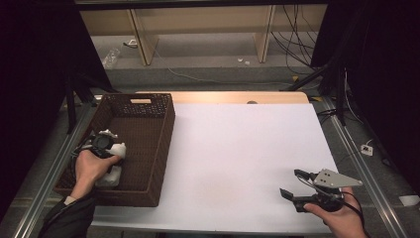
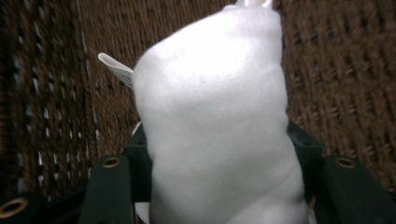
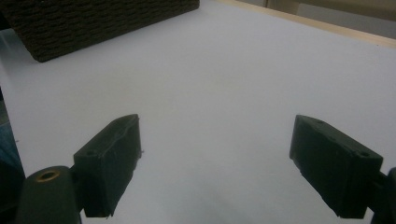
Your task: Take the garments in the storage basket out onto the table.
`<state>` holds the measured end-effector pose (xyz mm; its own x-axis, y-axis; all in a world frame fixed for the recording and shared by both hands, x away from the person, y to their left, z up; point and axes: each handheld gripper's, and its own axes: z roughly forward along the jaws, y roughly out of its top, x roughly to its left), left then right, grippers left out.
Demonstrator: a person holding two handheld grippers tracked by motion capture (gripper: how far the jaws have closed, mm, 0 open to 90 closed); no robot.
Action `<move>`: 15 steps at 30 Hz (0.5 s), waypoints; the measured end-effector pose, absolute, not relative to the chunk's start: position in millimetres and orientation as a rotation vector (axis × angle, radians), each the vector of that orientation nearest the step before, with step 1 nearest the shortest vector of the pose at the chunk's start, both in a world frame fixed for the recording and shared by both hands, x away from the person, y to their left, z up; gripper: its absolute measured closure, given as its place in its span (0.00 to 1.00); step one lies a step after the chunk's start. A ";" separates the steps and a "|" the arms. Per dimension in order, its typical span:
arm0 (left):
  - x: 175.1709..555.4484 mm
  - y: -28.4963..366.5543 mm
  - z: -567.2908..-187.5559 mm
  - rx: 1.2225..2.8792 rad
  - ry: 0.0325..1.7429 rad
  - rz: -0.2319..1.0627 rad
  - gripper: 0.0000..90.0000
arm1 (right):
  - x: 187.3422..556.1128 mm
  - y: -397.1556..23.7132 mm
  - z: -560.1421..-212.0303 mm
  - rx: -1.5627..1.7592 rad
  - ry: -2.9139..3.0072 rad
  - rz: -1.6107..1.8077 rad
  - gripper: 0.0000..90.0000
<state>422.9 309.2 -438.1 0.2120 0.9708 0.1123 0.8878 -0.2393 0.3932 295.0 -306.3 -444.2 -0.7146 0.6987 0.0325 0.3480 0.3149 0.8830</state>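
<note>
While the left tongs point(image 1: 110, 159) are held down inside the brown woven basket point(image 1: 161, 148) at the left edge of the desk point(image 1: 237, 163), a soft white fleecy bundle point(image 2: 215, 126) is gripped between their jaws, which are closed about halfway and press on its lower part from both sides. In the left gripper view the bundle is seen standing up between the jaws, with a small white tag point(image 2: 116, 69) projecting from its upper left side, and the basket's woven wall is seen close behind it. In the high view the bundle is found in the near left part of the basket, partly covered by the person's left hand point(image 1: 91, 171). The right tongs point(image 1: 295, 184) are held at the near right corner of the desk, well apart from the basket, pointing toward the left. Their jaws are spread wide and nothing is held between them; bare white desk surface is seen in the gap.
</note>
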 end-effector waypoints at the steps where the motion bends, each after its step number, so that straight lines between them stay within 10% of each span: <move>1: 422.1 308.2 -434.0 2.222 1.745 0.526 0.48 | 295.0 -306.3 -444.1 0.935 2.230 1.363 0.19; 15: 419.7 302.4 -412.1 2.054 1.626 0.648 0.48 | 294.9 -306.7 -444.0 0.939 2.228 1.364 0.19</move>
